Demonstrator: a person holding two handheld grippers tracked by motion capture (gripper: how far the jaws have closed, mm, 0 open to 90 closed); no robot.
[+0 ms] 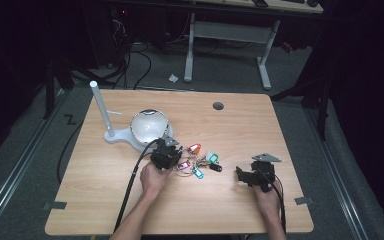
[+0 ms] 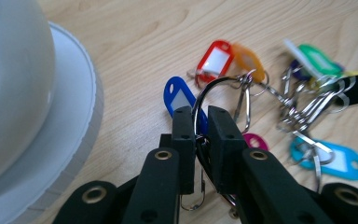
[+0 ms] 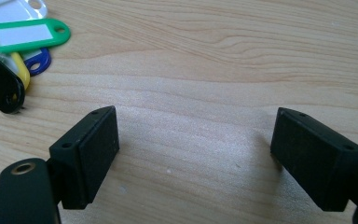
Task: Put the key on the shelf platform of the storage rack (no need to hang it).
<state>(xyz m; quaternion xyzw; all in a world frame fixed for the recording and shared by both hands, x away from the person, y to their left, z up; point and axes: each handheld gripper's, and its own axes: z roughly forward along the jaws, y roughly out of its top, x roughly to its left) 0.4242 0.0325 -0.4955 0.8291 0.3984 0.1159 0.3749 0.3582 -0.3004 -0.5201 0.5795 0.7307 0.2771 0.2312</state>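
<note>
Lit from overhead on the table [image 1: 130, 210], dark surround. Glare on white dome [image 1: 149, 126]. Close-ups sharp at jaws, blurred on far key tags [image 2: 307, 60]; soft shadows under pads.

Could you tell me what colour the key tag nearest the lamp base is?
Blue key tag, clearest in the left gripper view.

I'm working over a light wood-grain counter [image 1: 220, 200] with rounded corners and a small round grey grommet hole [image 1: 218, 106] near its far edge. Toward the far left of it sits a white lamp base [image 1: 121, 136] that carries a domed white head [image 1: 149, 126] and an upright white post [image 1: 101, 107]. Near the middle lies a tangle of key tags on metal rings [image 1: 199, 161]: red [image 2: 213, 61], orange [image 2: 247, 62], blue [image 2: 179, 95], green [image 2: 318, 59], light blue [image 2: 336, 158], a magenta one [image 2: 255, 140] and a black one [image 3: 1, 82], all resting flat on the wood just right of the lamp base.
</note>
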